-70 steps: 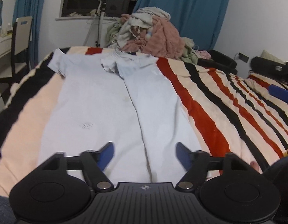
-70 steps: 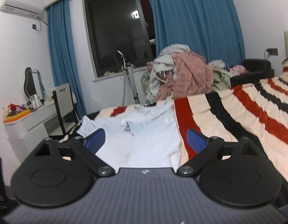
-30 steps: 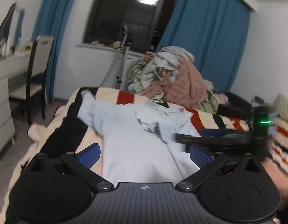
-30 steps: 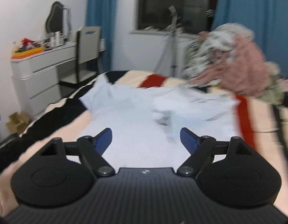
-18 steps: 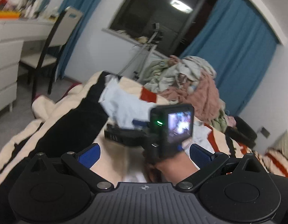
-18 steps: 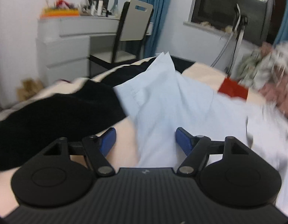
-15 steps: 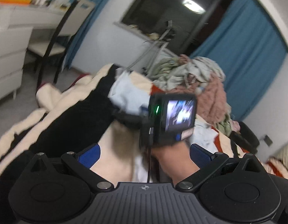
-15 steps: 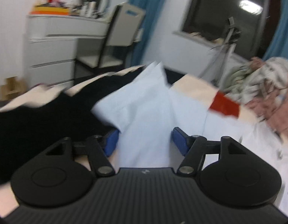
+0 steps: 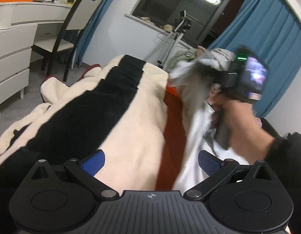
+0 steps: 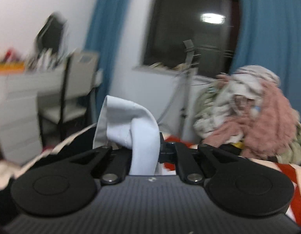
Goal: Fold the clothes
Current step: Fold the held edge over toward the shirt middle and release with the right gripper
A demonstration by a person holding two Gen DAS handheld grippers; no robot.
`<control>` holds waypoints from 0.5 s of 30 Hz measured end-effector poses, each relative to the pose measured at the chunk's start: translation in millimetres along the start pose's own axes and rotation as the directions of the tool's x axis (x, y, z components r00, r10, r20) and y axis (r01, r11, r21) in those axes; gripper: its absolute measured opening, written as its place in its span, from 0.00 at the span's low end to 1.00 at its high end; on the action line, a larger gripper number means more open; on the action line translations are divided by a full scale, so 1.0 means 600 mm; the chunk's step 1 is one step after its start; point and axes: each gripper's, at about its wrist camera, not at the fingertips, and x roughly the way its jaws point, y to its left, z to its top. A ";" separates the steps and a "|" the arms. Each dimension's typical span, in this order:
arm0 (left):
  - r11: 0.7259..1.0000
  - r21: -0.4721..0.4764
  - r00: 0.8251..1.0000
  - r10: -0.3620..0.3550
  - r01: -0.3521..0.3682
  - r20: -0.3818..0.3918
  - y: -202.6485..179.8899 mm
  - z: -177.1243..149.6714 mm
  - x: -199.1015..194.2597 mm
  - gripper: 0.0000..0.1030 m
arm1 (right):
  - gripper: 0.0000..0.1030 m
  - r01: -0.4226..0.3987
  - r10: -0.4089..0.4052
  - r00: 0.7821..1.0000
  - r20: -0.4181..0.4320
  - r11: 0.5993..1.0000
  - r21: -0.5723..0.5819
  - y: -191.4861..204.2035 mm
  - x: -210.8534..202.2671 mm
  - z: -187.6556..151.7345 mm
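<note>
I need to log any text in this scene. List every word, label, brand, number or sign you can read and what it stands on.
No readable text in either view.
Small emblem on the left gripper body: a logo mark, no letters legible.
Same emblem on the right gripper body: too small and blurred.
Sticker under the right gripper's camera screen: blurred, unreadable.
Bottles on the dresser: labels too small.

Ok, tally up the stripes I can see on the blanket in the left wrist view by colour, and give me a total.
Black stripes: 1
Cream stripes: 2
Red stripes: 1
Total: 4 stripes on the blanket; anything further right is hidden under the pale blue shirt.
</note>
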 end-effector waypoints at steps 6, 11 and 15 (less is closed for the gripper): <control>0.995 0.082 0.998 -0.056 0.055 0.001 -0.048 -0.014 -0.006 1.00 | 0.06 0.223 -0.216 0.975 -0.058 0.931 0.290 -0.236 -0.022 -0.047; 0.988 0.138 0.997 -0.063 0.068 -0.037 -0.073 -0.034 0.022 1.00 | 0.19 0.375 -0.264 0.917 -0.300 0.828 0.417 -0.364 0.003 -0.171; 0.982 0.171 0.994 -0.072 0.085 -0.076 -0.085 -0.045 0.046 1.00 | 0.88 0.330 -0.170 0.922 -0.346 0.813 0.480 -0.394 -0.012 -0.221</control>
